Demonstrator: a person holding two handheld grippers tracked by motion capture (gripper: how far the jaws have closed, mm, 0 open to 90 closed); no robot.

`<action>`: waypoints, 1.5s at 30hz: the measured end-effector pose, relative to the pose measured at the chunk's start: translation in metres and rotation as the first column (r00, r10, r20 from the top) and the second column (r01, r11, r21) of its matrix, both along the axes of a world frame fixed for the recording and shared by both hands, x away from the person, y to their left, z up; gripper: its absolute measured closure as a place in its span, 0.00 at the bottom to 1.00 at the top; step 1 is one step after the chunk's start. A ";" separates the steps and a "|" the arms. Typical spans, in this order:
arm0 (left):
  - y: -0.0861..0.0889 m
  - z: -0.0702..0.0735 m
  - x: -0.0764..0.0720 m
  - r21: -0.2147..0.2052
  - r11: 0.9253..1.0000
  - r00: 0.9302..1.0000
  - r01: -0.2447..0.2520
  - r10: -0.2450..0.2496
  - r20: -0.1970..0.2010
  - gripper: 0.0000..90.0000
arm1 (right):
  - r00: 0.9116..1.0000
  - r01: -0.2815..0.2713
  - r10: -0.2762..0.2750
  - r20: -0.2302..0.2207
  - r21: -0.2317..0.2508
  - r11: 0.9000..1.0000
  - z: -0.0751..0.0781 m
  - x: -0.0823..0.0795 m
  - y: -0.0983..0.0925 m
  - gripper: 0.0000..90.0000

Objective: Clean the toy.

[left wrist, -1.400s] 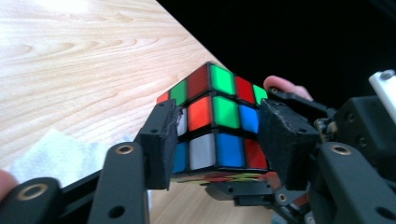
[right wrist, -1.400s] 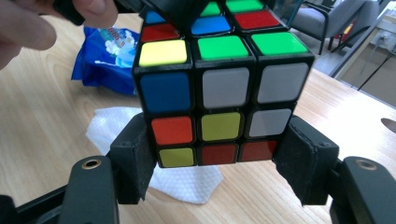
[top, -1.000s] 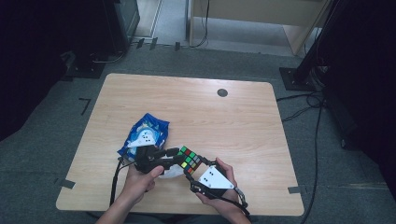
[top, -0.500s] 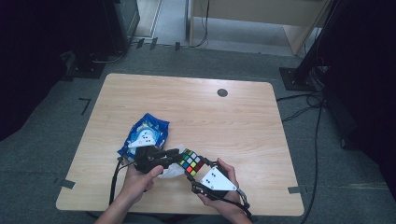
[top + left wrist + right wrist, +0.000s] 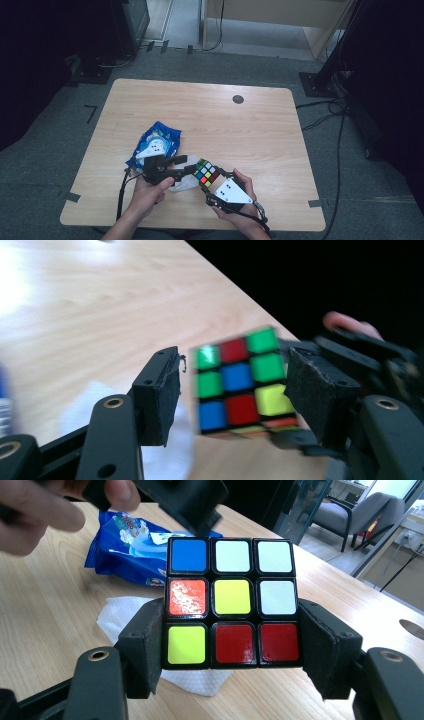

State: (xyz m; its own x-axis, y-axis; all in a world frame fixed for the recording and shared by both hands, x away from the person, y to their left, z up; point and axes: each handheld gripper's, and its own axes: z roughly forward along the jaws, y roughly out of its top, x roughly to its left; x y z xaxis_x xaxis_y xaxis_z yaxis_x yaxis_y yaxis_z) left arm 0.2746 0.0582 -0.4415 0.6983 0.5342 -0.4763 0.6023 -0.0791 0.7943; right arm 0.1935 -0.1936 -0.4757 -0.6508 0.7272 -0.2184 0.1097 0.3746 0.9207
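My right tool (image 5: 227,645) is clamped on the multicoloured plastic puzzle cube (image 5: 231,602), held just above the light wooden surface (image 5: 260,125) at its 6 o'clock edge. My left tool (image 5: 232,390), at the cube's 9 o'clock, has just been opening; jaws apart w/ cube between, pads not pressing.

Left black two-jaw gripper (image 5: 187,170): held in the person's left hand (image 5: 150,192), pointing across toward the right gripper; jaws have just been opening, pads standing apart, not pressing. Right black two-jaw gripper (image 5: 210,175): gripped by the right hand (image 5: 245,200), aimed up-left, pads clamped on opposite faces of the multicoloured plastic puzzle cube (image 5: 206,172)
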 end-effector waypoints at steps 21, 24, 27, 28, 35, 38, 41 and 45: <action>-0.041 -0.063 0.000 0.581 0.813 0.996 -0.042 -0.010 0.087 0.85 | 1.000 0.010 -0.010 0.001 0.068 0.998 0.005 0.002 -0.027 0.39; -0.032 -0.063 0.003 0.507 0.862 0.998 -0.010 -0.024 0.062 0.98 | 1.000 -0.005 0.005 0.004 0.066 0.998 0.005 0.001 -0.025 0.39; -0.025 -0.053 0.003 0.443 0.896 0.998 -0.026 -0.005 0.068 0.99 | 1.000 -0.020 0.020 0.001 0.059 0.998 0.004 0.000 -0.022 0.39; -0.019 -0.045 0.003 0.376 0.926 0.997 -0.039 0.012 0.074 0.99 | 1.000 -0.020 0.020 0.001 0.059 0.998 0.004 0.000 -0.022 0.39; -0.003 0.001 -0.009 0.062 0.995 0.990 0.073 -0.080 0.118 1.00 | 0.998 -0.054 0.054 -0.014 0.038 0.998 0.000 -0.001 -0.012 0.39; -0.009 0.004 -0.013 0.027 0.993 0.987 0.118 -0.120 0.105 0.99 | 0.998 -0.057 0.057 -0.011 0.040 0.998 0.000 -0.001 -0.010 0.39; -0.013 0.006 -0.015 -0.022 0.987 0.984 0.161 -0.158 0.086 0.99 | 0.998 -0.064 0.064 -0.004 0.032 0.997 0.001 -0.003 -0.007 0.39; -0.012 0.004 -0.012 -0.094 0.977 0.981 0.193 -0.189 0.050 0.99 | 0.998 -0.064 0.064 -0.007 0.032 0.997 0.000 -0.003 -0.007 0.39</action>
State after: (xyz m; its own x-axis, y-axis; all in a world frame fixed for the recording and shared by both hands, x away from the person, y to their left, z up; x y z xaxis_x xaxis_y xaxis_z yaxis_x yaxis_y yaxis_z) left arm 0.2627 0.0466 -0.4375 0.8028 0.3412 -0.4890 0.5508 -0.1103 0.8273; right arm 0.1909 -0.2005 -0.4753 -0.6979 0.6904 -0.1905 0.0935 0.3515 0.9315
